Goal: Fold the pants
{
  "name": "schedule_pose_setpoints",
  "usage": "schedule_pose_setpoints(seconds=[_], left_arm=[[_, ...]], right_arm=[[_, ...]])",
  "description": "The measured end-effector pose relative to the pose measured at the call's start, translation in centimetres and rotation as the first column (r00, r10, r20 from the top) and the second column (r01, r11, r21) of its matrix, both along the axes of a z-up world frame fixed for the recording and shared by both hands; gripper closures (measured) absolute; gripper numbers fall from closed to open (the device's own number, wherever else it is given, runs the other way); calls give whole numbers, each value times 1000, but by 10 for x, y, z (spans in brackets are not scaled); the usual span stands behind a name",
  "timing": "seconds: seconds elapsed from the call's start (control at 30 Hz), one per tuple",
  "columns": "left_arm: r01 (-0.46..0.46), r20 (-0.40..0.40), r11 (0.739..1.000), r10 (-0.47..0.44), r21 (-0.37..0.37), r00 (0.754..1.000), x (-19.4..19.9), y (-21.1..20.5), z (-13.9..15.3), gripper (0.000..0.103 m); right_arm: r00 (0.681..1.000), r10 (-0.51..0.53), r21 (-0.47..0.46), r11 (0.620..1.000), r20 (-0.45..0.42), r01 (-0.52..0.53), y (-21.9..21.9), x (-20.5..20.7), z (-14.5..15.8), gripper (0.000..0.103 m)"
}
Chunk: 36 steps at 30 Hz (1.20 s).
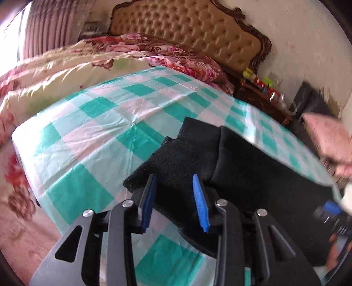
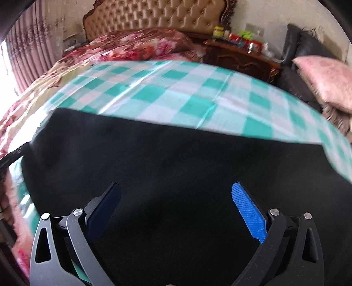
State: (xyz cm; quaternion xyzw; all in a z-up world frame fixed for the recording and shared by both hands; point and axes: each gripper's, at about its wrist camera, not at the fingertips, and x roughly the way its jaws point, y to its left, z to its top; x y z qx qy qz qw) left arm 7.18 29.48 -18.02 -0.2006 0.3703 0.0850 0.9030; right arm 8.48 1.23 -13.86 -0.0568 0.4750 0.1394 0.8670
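Black pants (image 1: 253, 167) lie flat on the green and white checked sheet (image 1: 99, 123), with the ribbed cuff end (image 1: 176, 154) towards the left. My left gripper (image 1: 175, 178) hovers over that cuff. Its blue pads (image 1: 199, 198) stand apart with cloth showing between them, and neither pad presses on it. In the right wrist view the pants (image 2: 165, 158) fill the lower half. My right gripper (image 2: 176, 187) stands wide open just above the dark cloth with nothing gripped. It also shows, blurred, at the lower right edge of the left wrist view (image 1: 332, 211), with a hand behind it.
A tufted headboard (image 2: 154, 15) and floral quilts (image 1: 55, 72) lie beyond the sheet. A dark wooden nightstand (image 2: 239, 57) with small items stands to the right, next to a pink pillow (image 2: 325, 79) on a dark seat. Curtains (image 2: 28, 50) hang at the left.
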Motion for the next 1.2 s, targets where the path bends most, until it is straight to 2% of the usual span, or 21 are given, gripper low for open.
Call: schedule_pose_setpoints(seconds=[0.03, 0.07, 0.1, 0.13, 0.17, 0.27, 0.33, 0.43, 0.57, 0.67, 0.73, 0.8, 0.83, 0.97, 1.0, 1.07, 1.13, 1.2], left_arm=[[2, 9, 1000, -2, -11, 1000, 1, 2, 1, 57], [2, 25, 1000, -2, -8, 1000, -2, 0, 5, 46], [2, 28, 1000, -2, 2, 1000, -3, -3, 9, 41], [18, 32, 1000, -19, 16, 999, -2, -8, 14, 39], [38, 35, 999, -39, 31, 999, -2, -16, 18, 32], [70, 37, 990, -76, 124, 996, 1, -48, 31, 11], [98, 29, 982, -104, 159, 994, 4, -70, 32, 2], [141, 36, 973, -150, 183, 988, 10, -90, 28, 2], [198, -113, 957, -178, 211, 978, 28, -105, 4, 2], [213, -102, 946, -193, 245, 976, 26, -107, -3, 2], [231, -123, 926, -203, 297, 972, 26, -112, -8, 2], [247, -164, 882, -196, 401, 967, 27, -124, -17, 1], [232, -151, 878, -185, 419, 971, 26, -126, -18, 1], [217, -142, 896, -175, 388, 974, 30, -117, -13, 2], [206, -117, 907, -175, 367, 978, 27, -113, -7, 9], [145, -17, 948, -146, 285, 989, 13, -92, 11, 14], [79, 34, 977, -87, 200, 996, 1, -66, 22, 19], [10, 80, 999, -13, 43, 997, -16, -26, 26, 31]], right_arm=[[1000, 6, -5, 1000, -17, -6, 3, -1, -4, 5], [999, 5, -20, 1000, -41, -6, 6, 0, -11, 5], [998, 0, -33, 999, -64, -2, 7, 1, -16, 5], [998, 1, -42, 999, -57, -3, 9, 0, -18, 5], [999, 7, -54, 998, -38, -9, 11, -2, -18, 5], [999, -14, -59, 998, -44, 11, 13, -4, -20, 4], [999, -22, -59, 998, -36, 20, 13, -6, -20, 4], [998, -41, -53, 998, -36, 39, 11, -7, -21, 4], [997, -71, -59, 996, -40, 69, 12, -8, -21, 4], [996, -75, -58, 996, -47, 73, 12, -7, -20, 4], [997, -66, -53, 997, -39, 64, 11, -8, -21, 4], [998, -55, -53, 997, -27, 54, 10, -10, -21, 4], [999, -48, -51, 998, -21, 47, 10, -11, -21, 4], [999, -38, -45, 998, -4, 37, 9, -13, -21, 4], [999, -35, -44, 998, -4, 34, 8, -13, -21, 4], [1000, -26, -47, 999, -10, 25, 8, -12, -21, 4], [1000, -20, -55, 998, -10, 19, 9, -12, -21, 4], [1000, -18, -57, 998, -8, 17, 9, -13, -21, 4]])
